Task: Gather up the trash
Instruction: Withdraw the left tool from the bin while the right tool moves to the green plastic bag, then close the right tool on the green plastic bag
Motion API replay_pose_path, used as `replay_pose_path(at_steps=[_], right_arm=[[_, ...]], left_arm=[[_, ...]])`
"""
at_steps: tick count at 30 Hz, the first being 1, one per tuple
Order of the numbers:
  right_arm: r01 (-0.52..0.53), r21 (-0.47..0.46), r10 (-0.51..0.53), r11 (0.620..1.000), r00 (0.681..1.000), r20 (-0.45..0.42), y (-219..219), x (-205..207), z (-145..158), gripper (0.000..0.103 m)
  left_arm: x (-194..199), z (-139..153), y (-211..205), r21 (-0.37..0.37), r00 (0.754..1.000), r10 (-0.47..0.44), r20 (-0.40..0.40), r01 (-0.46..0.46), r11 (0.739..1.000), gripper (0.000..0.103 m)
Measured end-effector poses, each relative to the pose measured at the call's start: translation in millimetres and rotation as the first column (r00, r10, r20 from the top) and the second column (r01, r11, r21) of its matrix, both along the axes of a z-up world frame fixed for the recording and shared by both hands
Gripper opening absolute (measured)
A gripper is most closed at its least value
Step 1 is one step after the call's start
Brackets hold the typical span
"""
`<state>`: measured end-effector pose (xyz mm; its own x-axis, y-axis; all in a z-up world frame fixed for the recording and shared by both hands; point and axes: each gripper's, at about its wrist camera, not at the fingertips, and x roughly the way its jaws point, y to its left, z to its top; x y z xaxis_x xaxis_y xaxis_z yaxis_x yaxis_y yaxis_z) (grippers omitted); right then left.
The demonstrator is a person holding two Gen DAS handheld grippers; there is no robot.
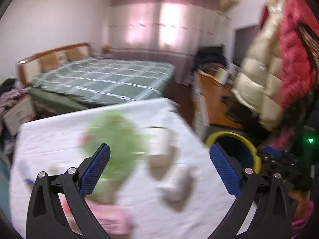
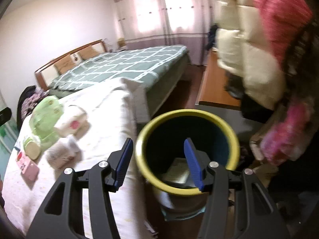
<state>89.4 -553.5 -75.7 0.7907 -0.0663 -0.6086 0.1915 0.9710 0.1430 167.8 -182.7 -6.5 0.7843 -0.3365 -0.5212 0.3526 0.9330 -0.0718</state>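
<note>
Below right hand-held gripper [image 2: 159, 159]: trash bin [image 2: 233, 139].

Home bedroom: made bed [image 1: 103, 79], curtains [image 1: 155, 25].

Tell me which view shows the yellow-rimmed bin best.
The right wrist view: the bin sits centred, its whole rim visible and some trash inside. The left wrist view catches only part of the rim beyond the table's edge, blurred.

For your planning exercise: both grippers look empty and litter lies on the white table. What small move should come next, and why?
Probably lower the left gripper, fingers wide apart and empty, onto the crumpled white paper just ahead of it. The yellow-rimmed bin stands beside the table, with some trash already inside, and other litter, like the green packet, lies farther off.
</note>
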Motion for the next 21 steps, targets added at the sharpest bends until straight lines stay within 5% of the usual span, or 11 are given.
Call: replay_pose_path(at_steps=[9, 21], right_arm=[[-0.194, -0.014, 0.194, 0.981, 0.981, 0.000, 103.0, 59.7, 14.6, 0.051], [-0.419, -0.028, 0.419, 0.908, 0.908, 0.002, 235.6, 113.9, 30.2, 0.051]], left_arm=[[9.8, -12.6, 149.9, -0.004, 0.949, 0.300, 0.101, -0.301, 0.954, 0.098], [26.4, -41.5, 238.3, -0.017, 0.849, 0.518, 0.100, -0.519, 0.854, 0.098]])
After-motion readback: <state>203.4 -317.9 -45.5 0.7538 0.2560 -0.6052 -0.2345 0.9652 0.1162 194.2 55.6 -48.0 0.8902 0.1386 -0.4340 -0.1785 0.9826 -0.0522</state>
